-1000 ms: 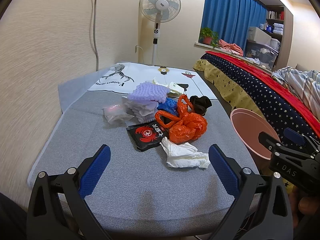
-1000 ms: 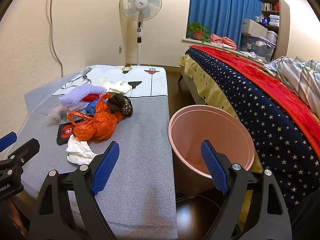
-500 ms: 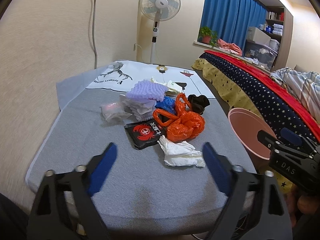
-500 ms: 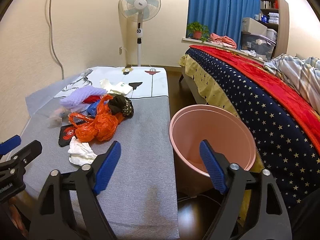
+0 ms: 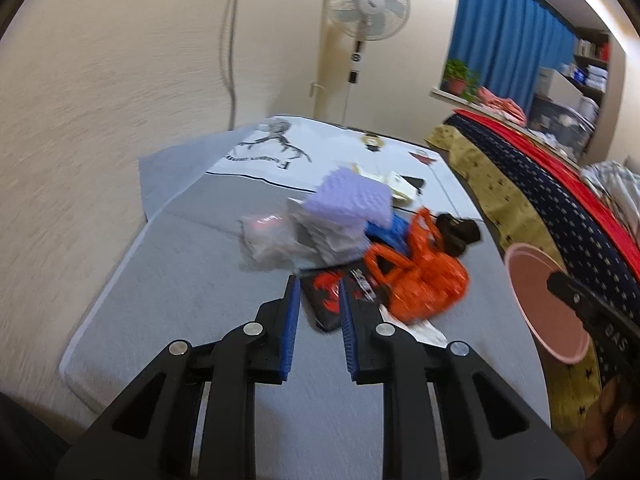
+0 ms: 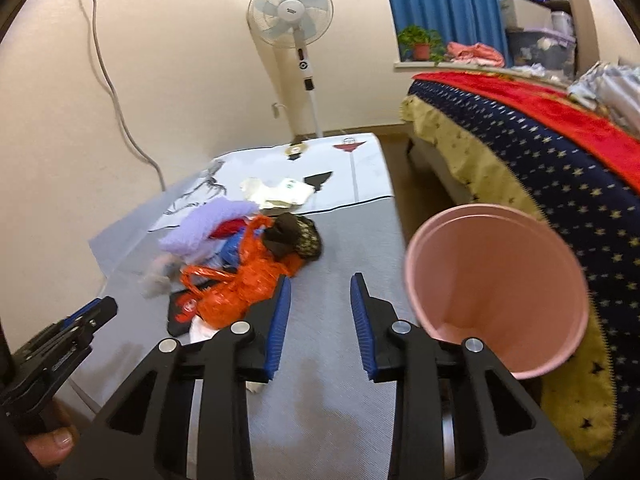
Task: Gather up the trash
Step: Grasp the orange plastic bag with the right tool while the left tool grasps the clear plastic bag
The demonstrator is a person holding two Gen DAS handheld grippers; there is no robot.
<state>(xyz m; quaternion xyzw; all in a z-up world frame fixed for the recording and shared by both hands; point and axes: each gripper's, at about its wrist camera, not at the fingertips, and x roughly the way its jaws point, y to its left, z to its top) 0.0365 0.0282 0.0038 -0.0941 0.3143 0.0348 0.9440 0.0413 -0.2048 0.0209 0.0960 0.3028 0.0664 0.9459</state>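
A trash pile lies mid-table: an orange plastic bag (image 5: 424, 284) (image 6: 244, 284), a black packet with a red crab (image 5: 326, 300), a white tissue (image 5: 428, 330), a purple foam sheet (image 5: 352, 196) (image 6: 208, 224), a clear bag (image 5: 268, 240) and a dark brown wad (image 6: 296, 234). My left gripper (image 5: 319, 284) hovers just short of the black packet. Its jaws are closing to a narrow gap, and nothing is pressed between them. My right gripper (image 6: 320, 280) is over bare grey table right of the pile, jaws closing on nothing. A pink bin (image 6: 496, 280) (image 5: 540, 300) stands off the table's right edge.
A bed with a starred blanket (image 6: 560, 160) runs along the right, behind the bin. A standing fan (image 6: 290, 20) and a hanging cable (image 5: 232, 40) are by the far wall. A white printed cloth (image 5: 320, 152) covers the table's far end.
Both grippers' jaws have narrowed a lot from wide open. The left gripper has moved closer to the pile. The right view has rolled and swung left towards the table.
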